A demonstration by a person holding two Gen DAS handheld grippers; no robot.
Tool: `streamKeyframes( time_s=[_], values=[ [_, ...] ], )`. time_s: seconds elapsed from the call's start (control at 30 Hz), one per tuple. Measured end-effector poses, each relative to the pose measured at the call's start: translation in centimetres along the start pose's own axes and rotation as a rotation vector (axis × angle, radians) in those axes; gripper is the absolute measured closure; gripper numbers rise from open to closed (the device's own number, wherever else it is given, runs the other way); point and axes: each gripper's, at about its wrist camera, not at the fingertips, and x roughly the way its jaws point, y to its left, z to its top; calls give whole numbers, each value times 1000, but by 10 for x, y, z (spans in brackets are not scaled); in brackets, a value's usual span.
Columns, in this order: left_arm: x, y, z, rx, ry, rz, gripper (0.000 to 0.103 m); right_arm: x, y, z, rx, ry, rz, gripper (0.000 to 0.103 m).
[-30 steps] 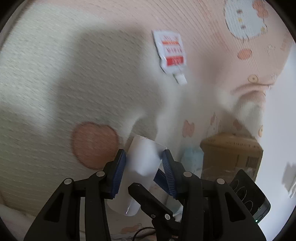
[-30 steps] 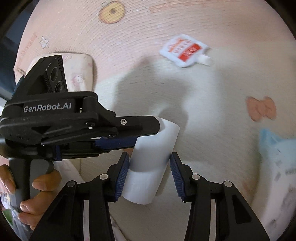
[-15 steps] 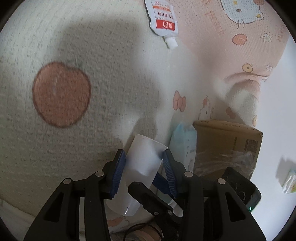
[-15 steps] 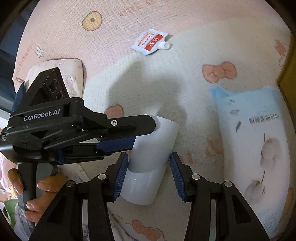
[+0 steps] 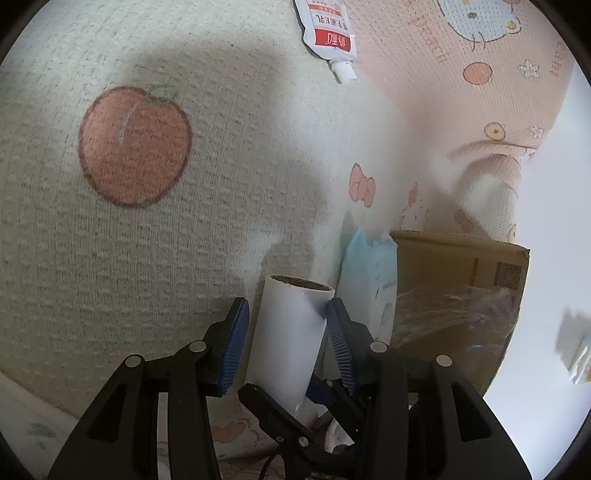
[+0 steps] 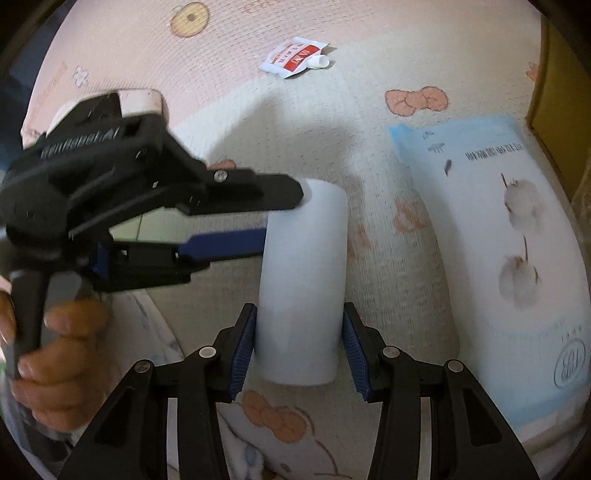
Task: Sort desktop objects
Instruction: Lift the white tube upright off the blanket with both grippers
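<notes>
Right gripper (image 6: 299,347) clamping white roll (image 6: 301,280), cardboard box (image 5: 461,291) contents unclear

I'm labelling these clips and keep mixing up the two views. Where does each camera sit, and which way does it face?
Left wrist: on the left tongs, looking along its fingers at the white roll, cardboard box and sachet.
Right wrist: on the right tongs, facing the white roll, blue pack, left tongs and person's hand.
Shared: roll, sachet, pack.
</notes>
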Motion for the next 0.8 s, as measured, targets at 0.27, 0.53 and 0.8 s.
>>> streamKeyframes(
  time_s=[0.27,0.53,0.8],
  values=[
    [5,-7,-16,41,10,39,55,-7,-11,8,9,-2,12,61],
    [6,-9,-42,39,-84,71,55,-15,-23,18,19,-9,32,61],
    [-3,-15,-45,79,-101,46,55,-32,-28,30,12,-28,21,61]
  ],
)
